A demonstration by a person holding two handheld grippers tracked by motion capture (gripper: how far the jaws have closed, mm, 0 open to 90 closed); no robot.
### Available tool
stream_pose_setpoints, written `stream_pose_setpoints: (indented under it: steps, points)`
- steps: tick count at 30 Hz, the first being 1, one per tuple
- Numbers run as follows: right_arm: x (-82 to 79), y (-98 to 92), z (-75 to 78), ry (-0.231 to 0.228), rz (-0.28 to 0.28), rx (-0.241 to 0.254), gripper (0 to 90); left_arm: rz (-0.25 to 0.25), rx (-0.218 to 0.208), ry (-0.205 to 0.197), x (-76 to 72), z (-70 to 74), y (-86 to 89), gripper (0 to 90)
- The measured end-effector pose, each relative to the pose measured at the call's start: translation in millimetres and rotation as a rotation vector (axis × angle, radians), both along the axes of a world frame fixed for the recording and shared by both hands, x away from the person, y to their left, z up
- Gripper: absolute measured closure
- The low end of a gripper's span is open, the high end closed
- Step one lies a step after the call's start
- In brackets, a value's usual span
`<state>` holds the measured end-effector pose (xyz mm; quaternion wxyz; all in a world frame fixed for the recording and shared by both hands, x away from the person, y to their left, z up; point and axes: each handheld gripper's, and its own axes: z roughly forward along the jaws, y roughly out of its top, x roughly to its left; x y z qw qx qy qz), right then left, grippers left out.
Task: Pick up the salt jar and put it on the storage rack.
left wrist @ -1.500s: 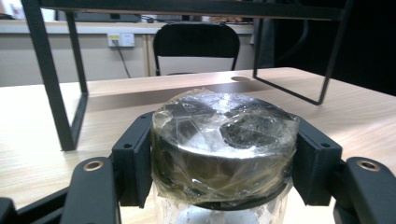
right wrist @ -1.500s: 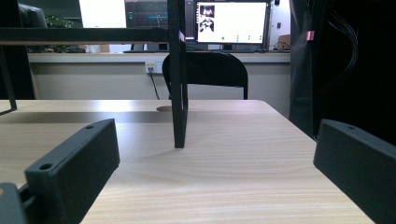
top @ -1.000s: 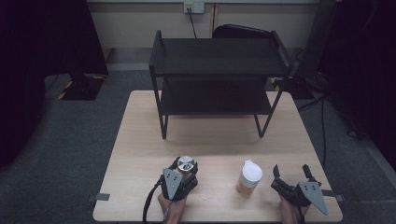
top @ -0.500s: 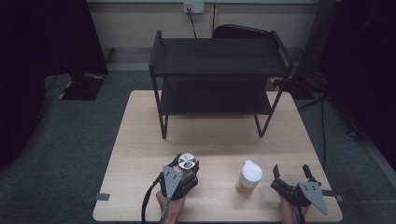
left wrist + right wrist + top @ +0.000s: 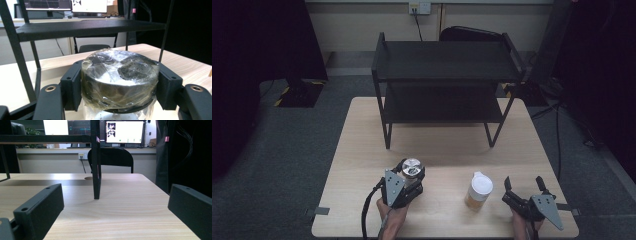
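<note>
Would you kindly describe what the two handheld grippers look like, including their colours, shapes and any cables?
Both are black two-jaw tools. The left gripper carries a grey three-cornered plate on top, and a black cable loops from its rear. The right gripper has the same grey plate. Up close, the jaws end in flat, blocky black pads with small screw holes, on arms with brass-coloured pivots. No sleeves are visible.

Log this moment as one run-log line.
left tongs: shut on wrapped jar | right tongs: open, nothing between | white-lidded jar: upright on table | shelf rack: bare
</note>
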<state>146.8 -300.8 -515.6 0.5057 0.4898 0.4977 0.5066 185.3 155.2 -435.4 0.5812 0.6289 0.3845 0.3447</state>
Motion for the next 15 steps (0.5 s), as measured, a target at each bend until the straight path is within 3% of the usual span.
stream_pose_setpoints:
  steps: [7,11,15]
  points:
    - [-0.1,0.4,0.1,0.001,-0.002,0.0,0.0,-0.024,0.007,-0.006,5.9,9.6,6.2,35.0]
    - [-0.1,0.6,0.2,0.001,-0.003,-0.001,0.0,-0.049,-0.02,-0.004,11.9,17.2,13.0,35.0]
    - [-0.1,0.6,0.1,0.001,-0.003,0.0,0.0,-0.058,-0.001,-0.023,15.2,26.9,15.1,35.1]
